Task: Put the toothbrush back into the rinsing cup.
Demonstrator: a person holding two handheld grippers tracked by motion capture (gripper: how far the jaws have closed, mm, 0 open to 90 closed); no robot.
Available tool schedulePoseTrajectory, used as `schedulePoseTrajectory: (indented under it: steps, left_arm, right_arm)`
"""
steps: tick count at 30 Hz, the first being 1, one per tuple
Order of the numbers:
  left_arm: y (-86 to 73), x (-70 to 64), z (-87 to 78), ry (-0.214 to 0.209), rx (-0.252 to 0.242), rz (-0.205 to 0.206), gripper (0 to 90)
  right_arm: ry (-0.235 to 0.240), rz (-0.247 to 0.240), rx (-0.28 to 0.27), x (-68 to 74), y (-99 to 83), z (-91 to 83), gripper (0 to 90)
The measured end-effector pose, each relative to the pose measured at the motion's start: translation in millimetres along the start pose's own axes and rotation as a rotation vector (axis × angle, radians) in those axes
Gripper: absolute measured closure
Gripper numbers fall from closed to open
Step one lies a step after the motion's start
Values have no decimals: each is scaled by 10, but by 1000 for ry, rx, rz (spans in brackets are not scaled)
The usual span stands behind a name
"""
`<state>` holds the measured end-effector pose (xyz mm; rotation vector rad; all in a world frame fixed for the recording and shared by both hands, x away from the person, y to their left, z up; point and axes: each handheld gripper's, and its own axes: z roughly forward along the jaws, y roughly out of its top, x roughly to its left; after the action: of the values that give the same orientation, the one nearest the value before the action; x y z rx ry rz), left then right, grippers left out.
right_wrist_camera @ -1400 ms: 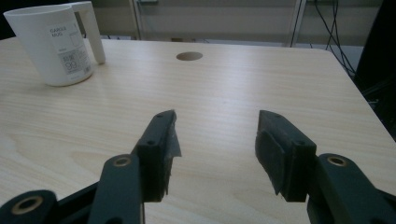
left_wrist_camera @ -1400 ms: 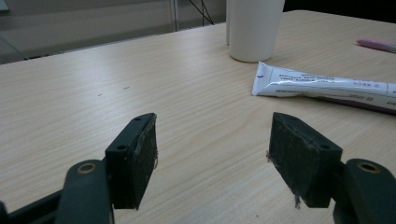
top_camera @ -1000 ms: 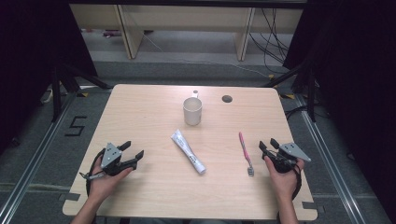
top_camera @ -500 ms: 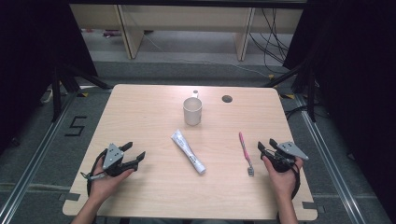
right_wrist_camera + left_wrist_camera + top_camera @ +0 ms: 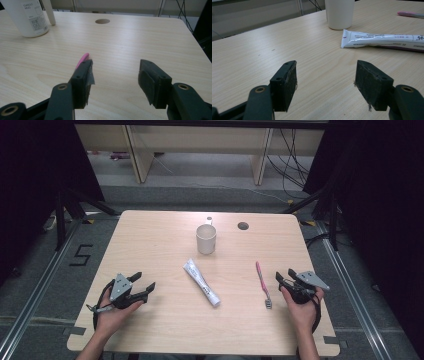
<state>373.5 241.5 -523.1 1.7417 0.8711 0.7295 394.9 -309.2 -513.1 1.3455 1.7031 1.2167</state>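
Two hand-held grippers rest low at the near edge of a light wooden table (image 5: 150, 245), one at each side. The left gripper (image 5: 141, 284) sits in the person's left hand at the near left, its two black jaws spread wide apart with nothing between them. In the left gripper view the jaws frame bare wood, and beyond them lies a white toothpaste tube (image 5: 384, 41), flat on the table, with a white mug (image 5: 339, 12) standing upright just behind the tube's crimped end.

The right gripper (image 5: 283, 277) sits in the person's right hand at the near right, jaws also spread apart and empty. A pink toothbrush (image 5: 263, 282) lies flat on the table just beside it, toward the centre, its bristle head pointing at the near edge. In the right gripper view the pink handle tip shows just behind the left-hand jaw; whether it touches the jaw cannot be told.

From the high view, the toothpaste tube (image 5: 201, 282) lies diagonally near the table's middle, between the two grippers and well apart from each. The mug (image 5: 206, 238) stands farther back, near a small round hole (image 5: 243, 226) in the tabletop.
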Motion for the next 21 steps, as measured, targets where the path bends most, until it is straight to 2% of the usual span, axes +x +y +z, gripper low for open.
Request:
schedulePoseTrajectory:
  steps: [2, 3, 4, 5, 7, 8, 9, 10, 11, 12, 13, 14, 15, 16, 17, 20, 21]
  left_arm:
    - [0, 0, -1, 0, 0, -1, 333]
    - [0, 0, -1, 0, -1, -2, 332]
    - [2, -1, -10, 4, 6, -3, 331]
    - [2, -1, -10, 3, 7, -2, 331]
    - [1, 0, -6, 2, 5, -3, 331]
    - [0, 2, -2, 0, 3, -5, 331]
    - [0, 1, -1, 1, 4, -5, 331]
    - [0, 1, -1, 1, 4, -4, 330]
    - [0, 0, 0, 1, 4, -2, 331]
    - [0, 0, 0, 1, 4, -3, 330]
    - [0, 0, 0, 1, 4, -3, 331]
    - [0, 1, -1, 0, 5, -4, 330]
    - [0, 2, -1, 1, 5, -4, 330]
    - [0, 3, -1, 1, 5, -5, 330]
    - [0, 5, -1, 0, 5, -5, 330]
    - [2, 6, -4, 0, 9, -7, 330]
    - [1, 8, 1, -2, 5, -8, 330]
  right_arm:
    - [14, -18, 4, -24, 6, 7, 459]
    - [5, -7, 9, -10, 5, 8, 462]
    - [-4, -32, 27, -14, 12, 22, 471]
    - [-18, -1, 52, 23, 17, 4, 482]
    - [-27, -47, 70, 23, 32, 37, 493]
    - [-27, -47, 70, 23, 32, 37, 493]
    - [-23, -45, 97, 36, 49, 44, 501]
    - [-40, -55, 130, 64, 73, 52, 518]
    - [-44, -86, 155, 71, 103, 70, 526]
    - [-38, -85, 177, 86, 121, 75, 532]
    - [-38, -85, 177, 86, 121, 75, 532]
    - [-40, -42, 222, 142, 161, 68, 543]
    - [-40, -42, 222, 142, 161, 68, 543]
    - [-30, -86, 219, 117, 181, 93, 550]
    - [-32, -94, 255, 132, 232, 107, 563]
    - [-32, -86, 282, 145, 282, 110, 569]
    - [-36, -89, 328, 158, 359, 117, 574]
